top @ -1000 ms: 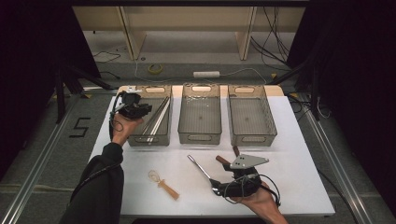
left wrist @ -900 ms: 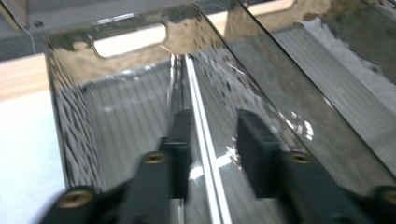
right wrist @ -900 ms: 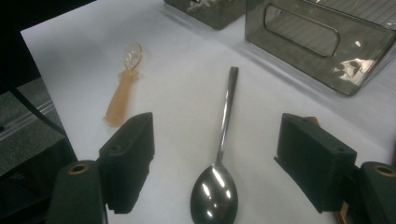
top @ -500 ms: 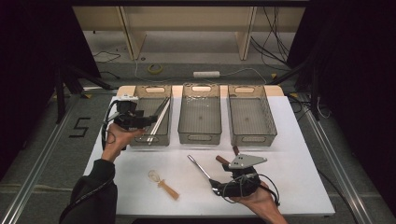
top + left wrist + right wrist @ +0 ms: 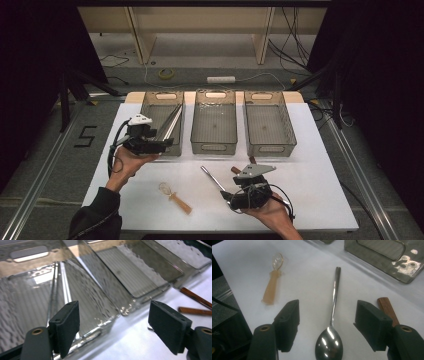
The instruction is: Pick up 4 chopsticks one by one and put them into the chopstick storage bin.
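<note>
A steel spoon (image 5: pixel 334 297) lies on the white table (image 5: pixel 310 175), its bowl towards me. My right gripper (image 5: pixel 327 315) straddles it with open jaws that have just been closing; the pads do not touch it. From above, the right gripper (image 5: pixel 234 197) covers the bowl and the spoon handle (image 5: pixel 212 177) sticks out. My left gripper (image 5: pixel 164 144) hangs at the front of the left bin (image 5: pixel 150 107); its jaws have just been opening and are empty. Metal sticks (image 5: pixel 58 290) lean inside that bin.
Two more grey bins, the middle bin (image 5: pixel 214 145) and the right bin (image 5: pixel 270 147), stand in a row. A small amber-handled scoop (image 5: pixel 175 197) lies at the front left. A brown wooden handle (image 5: pixel 387 307) rests beside the right gripper.
My left gripper has drawn back from over the left bin towards the near side, its jaws now wide. The metal sticks stay in the bin. The right hand has stayed over the spoon.
</note>
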Motion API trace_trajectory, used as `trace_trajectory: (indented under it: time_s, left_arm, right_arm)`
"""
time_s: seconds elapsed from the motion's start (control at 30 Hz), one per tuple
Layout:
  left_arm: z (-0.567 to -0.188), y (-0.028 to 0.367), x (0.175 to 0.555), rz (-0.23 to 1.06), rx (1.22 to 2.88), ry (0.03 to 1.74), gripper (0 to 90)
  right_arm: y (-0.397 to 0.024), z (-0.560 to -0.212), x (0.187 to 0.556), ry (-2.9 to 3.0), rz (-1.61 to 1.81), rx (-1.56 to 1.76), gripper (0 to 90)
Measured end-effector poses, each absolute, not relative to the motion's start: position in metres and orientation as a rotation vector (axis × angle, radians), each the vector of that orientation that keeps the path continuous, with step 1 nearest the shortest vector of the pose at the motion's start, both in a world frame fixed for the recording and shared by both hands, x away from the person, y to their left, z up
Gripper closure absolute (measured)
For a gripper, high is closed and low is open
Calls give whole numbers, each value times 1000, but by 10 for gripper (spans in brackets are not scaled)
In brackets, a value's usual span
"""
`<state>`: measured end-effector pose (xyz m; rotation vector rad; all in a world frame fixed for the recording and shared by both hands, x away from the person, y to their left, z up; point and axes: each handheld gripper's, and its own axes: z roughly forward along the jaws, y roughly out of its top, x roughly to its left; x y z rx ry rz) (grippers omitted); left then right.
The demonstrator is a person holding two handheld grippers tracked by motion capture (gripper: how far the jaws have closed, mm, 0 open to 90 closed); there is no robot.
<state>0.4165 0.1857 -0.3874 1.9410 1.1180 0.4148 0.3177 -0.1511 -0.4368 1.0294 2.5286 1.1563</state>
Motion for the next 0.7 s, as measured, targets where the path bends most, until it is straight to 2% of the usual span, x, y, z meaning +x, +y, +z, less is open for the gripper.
trace_trajectory:
  time_s: [0.7]
  left_arm:
    - [-416,175,371,387,1917,1074,192]
  right_arm:
    - [-141,-450,341,2598,1070,1081,501]
